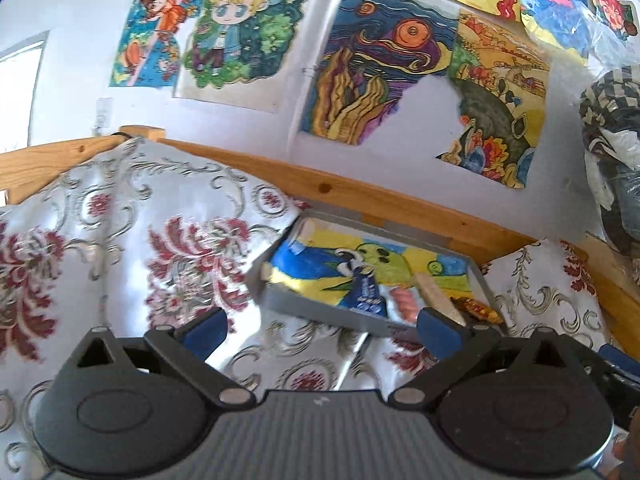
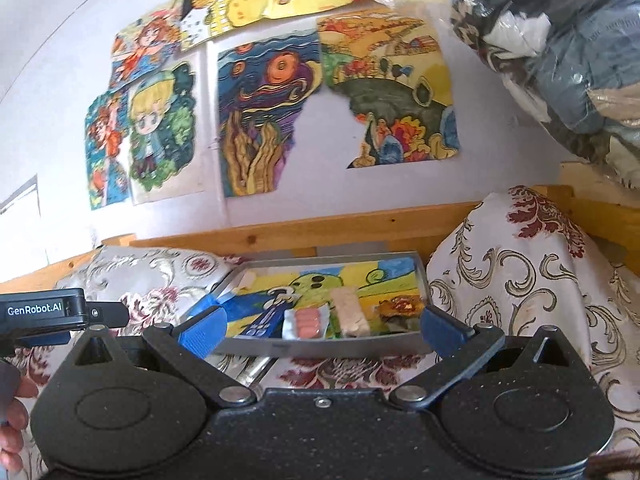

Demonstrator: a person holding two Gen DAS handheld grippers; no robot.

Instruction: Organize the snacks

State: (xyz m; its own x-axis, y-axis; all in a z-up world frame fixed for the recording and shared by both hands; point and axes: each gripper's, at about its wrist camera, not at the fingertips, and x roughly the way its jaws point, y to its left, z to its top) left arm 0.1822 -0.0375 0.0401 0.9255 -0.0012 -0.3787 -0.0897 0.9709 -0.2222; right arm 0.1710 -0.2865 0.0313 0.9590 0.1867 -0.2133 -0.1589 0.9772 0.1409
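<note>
Both the left claw and the right claw are spread wide, gripping and touching nothing. The grey tray lies at twelve o'clock from the right claw, carrying a pink sausage pack, a pale bar and a brown snack side by side.

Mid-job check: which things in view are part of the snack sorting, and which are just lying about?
Job:
grey tray
blue packet
pink sausage pack
beige wafer bar
brown snack packet
left gripper and right gripper, both open

Lying about:
floral cushions
wall drawings
bagged clothes
</note>
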